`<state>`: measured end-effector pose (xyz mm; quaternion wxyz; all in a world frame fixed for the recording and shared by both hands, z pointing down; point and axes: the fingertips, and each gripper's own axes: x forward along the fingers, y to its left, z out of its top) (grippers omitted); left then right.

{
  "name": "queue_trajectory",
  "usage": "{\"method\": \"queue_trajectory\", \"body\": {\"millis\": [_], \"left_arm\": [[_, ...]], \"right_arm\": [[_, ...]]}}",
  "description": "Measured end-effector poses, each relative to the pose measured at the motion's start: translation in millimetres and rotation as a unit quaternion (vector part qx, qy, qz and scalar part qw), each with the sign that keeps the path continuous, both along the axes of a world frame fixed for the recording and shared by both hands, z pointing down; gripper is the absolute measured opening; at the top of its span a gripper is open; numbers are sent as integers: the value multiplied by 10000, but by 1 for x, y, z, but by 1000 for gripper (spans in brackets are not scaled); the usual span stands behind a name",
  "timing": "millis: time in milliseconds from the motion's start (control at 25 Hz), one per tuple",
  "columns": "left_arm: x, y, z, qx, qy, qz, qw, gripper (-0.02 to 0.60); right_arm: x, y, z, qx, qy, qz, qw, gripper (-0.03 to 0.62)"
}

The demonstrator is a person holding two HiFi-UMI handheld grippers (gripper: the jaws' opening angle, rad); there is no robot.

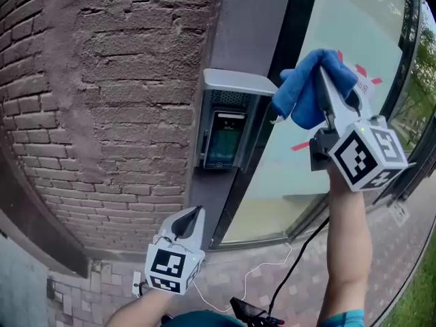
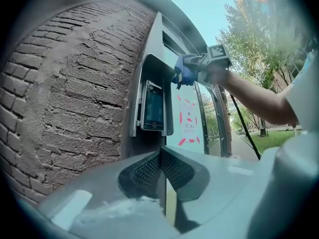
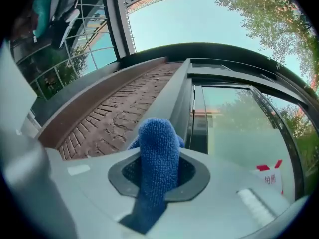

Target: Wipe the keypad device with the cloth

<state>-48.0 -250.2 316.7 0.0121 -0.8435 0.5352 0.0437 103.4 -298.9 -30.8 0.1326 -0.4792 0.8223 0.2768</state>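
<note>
The keypad device (image 1: 225,131) sits mid-frame under its hood (image 1: 238,82); the right gripper (image 1: 323,80), jaws clamped on the blue cloth (image 1: 300,94), hangs to its upper right, apart from it; bring the cloth's bulge flat onto the screen (image 1: 223,145), pressing lightly; the left gripper (image 1: 191,222), low centre, is closed on nothing.

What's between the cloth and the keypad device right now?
Head view: only the grey hood over the keypad device, its tip near the cloth in the right gripper.
</note>
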Motion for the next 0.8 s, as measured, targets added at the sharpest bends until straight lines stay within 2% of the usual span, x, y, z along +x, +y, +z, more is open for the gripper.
{"method": "queue_trajectory", "body": {"millis": [120,240,360,480,560,640,800], "left_arm": [[-7,3,-4,51,-21,-53,10000,-8],[-14,6,-7,95,8,-127,9999,-8],[-20,9,-13,132,18,-200,9997,-8],[-23,11,-16,162,-21,-240,9996,-8],[-25,12,-17,171,-47,-256,9995,-8],[-29,12,-16,158,-46,-292,9994,-8],[-31,5,-14,123,3,-290,9995,-8]], "right_arm": [[-26,10,-32,184,186,-179,9995,66],[-72,19,-42,205,620,-517,9965,66],[-126,19,-32,223,1493,-674,9862,66],[-162,7,-4,162,2472,-520,9674,66],[-168,0,8,244,2873,-279,9571,66],[-164,-6,16,299,3046,-106,9520,66],[-135,-15,24,185,2946,68,9554,64]]}}
